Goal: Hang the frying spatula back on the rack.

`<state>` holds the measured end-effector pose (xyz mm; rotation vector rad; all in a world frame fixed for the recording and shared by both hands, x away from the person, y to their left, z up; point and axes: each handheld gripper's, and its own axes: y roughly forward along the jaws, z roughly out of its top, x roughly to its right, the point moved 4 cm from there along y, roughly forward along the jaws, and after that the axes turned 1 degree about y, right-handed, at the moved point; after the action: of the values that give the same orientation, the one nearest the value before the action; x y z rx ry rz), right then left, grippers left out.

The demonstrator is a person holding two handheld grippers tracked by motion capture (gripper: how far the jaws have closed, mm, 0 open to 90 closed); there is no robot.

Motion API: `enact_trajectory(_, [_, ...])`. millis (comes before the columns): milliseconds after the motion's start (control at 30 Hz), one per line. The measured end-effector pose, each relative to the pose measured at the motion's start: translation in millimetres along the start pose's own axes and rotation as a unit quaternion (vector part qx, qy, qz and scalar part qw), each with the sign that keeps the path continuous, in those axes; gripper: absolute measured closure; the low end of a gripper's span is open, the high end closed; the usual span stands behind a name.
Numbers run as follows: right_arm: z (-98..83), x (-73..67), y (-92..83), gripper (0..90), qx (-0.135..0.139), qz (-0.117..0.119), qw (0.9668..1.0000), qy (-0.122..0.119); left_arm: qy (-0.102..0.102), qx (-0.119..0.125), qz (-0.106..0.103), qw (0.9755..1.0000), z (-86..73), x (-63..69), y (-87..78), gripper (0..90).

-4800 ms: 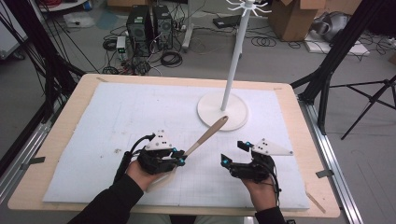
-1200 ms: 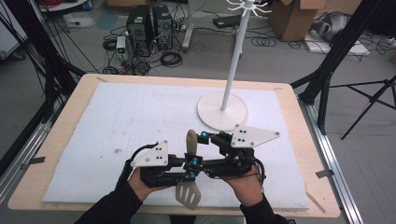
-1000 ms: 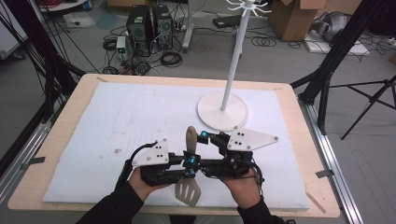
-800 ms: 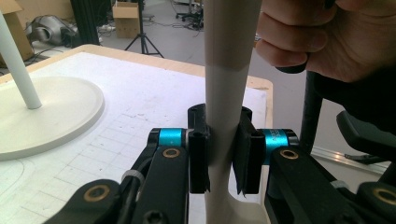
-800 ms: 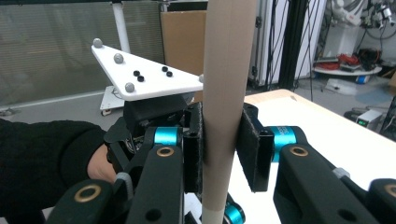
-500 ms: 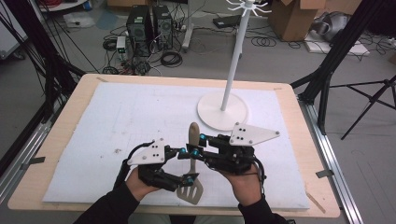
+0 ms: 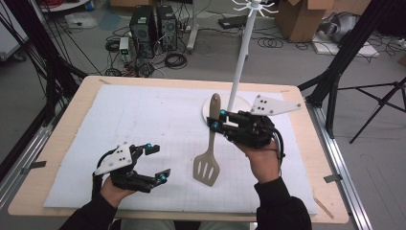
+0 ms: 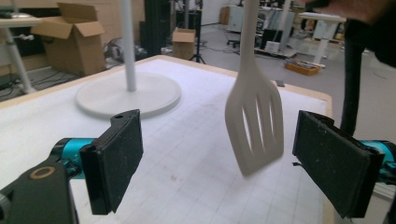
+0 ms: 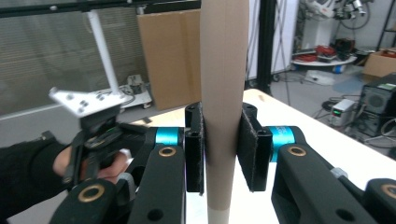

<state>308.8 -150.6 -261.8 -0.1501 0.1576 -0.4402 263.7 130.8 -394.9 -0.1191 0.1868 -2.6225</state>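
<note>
A beige slotted spatula (image 7: 207,168) hangs blade down over the white mat, its handle pointing up toward the far side. My right gripper (image 7: 216,120) is shut on the handle (image 9: 223,93), both pads pressing its sides. My left gripper (image 7: 158,162) is near the mat's front left, apart from the spatula. Its jaws have just been opening and stand wide, with nothing between the pads. In the left gripper view the blade (image 8: 256,121) hangs beyond my left gripper (image 8: 219,163), above the mat.
A white stand with a round base (image 7: 244,101) and a tall pole (image 7: 242,52) rises just behind the right gripper. The white mat (image 7: 143,120) covers a wooden table (image 7: 72,110). Black frame legs, cables and boxes stand on the floor around it.
The left gripper let go of the spatula's blade, opened, and moved left toward the front edge. The right gripper closed on the handle and carried the spatula up and away to the right.
</note>
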Motion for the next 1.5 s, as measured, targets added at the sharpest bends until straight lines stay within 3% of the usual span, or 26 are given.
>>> enact_trajectory(133, [11.8,17.9,2.2,74.0,-0.004,-0.011,0.9999,-0.003,-0.021,-0.012,0.009,0.9997,-12.1,-6.3,-6.6,16.2])
enact_trajectory(400, [44.6,51.7,3.2,74.0,-0.001,-0.035,0.9993,-0.01,-0.034,-0.011,0.023,0.9991,-21.1,-11.5,-11.4,16.4])
enact_trajectory(533, [60.7,66.5,1.6,74.0,0.001,-0.044,0.999,-0.011,-0.034,-0.02,0.015,0.9991,-25.7,-9.4,-10.6,16.5])
enact_trajectory(900, [97.2,113.7,-4.4,74.0,0.026,-0.071,0.9971,0.008,-0.047,-0.008,0.016,0.9987,-25.2,-13.2,-12.3,16.6])
enact_trajectory(1133, [105.8,135.0,-2.8,74.0,0.02,-0.075,0.9967,0.021,-0.052,-0.005,0.013,0.9986,-25.1,-15.1,-12.4,16.6])
enact_trajectory(1500, [99.0,157.5,-1.1,74.0,0.019,-0.078,0.9954,0.052,-0.055,-0.003,0.017,0.9983,-24.9,-16.9,-14.0,16.7])
